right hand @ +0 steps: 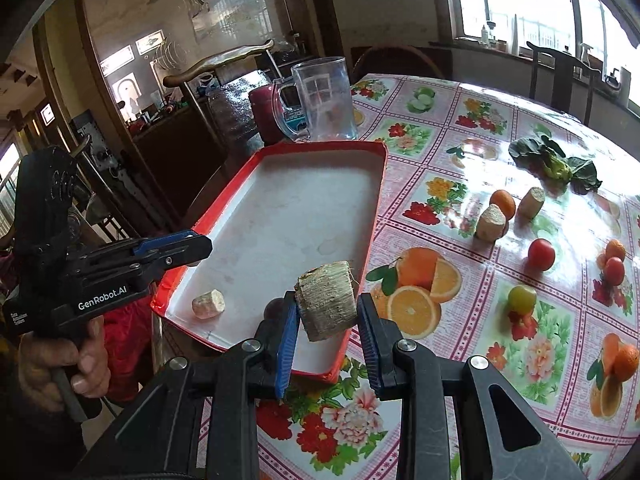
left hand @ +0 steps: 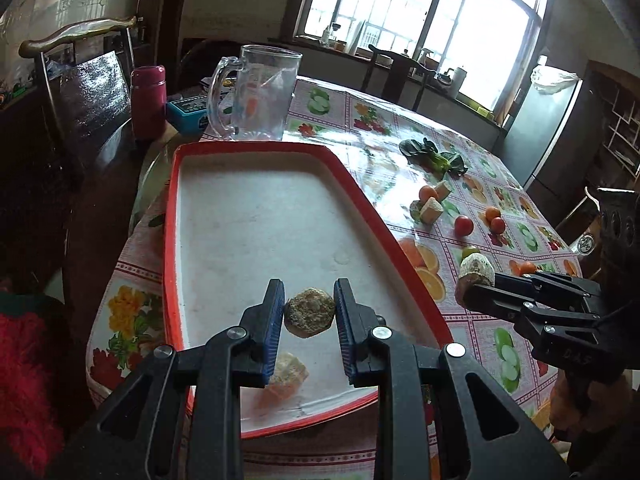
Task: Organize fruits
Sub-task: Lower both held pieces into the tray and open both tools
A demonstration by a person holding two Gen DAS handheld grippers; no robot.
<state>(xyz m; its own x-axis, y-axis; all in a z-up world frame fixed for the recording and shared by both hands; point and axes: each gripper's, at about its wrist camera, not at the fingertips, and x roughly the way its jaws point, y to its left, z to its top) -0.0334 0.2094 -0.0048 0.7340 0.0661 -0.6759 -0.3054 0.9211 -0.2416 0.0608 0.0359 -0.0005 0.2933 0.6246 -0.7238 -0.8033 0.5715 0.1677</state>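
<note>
A red-rimmed white tray [left hand: 256,216] lies on the table, also in the right wrist view [right hand: 304,216]. My left gripper [left hand: 309,308] is over its near end, its pads beside a brown cut chunk [left hand: 309,312]; whether they grip it I cannot tell. In the right wrist view a single chunk [right hand: 208,303] lies in the tray below the left gripper [right hand: 176,250]. A second pale chunk [left hand: 286,374] shows under the fingers. My right gripper [right hand: 326,320] is shut on a pale fibrous chunk [right hand: 327,304] above the tray's near corner, also seen at the right [left hand: 476,272].
On the fruit-print tablecloth lie two cut chunks [right hand: 492,220], an orange [right hand: 503,202], red tomatoes [right hand: 541,254], a green fruit [right hand: 521,298] and leafy greens [right hand: 556,166]. A glass mug [right hand: 324,98], a red flask [left hand: 149,96] and chairs stand behind the tray.
</note>
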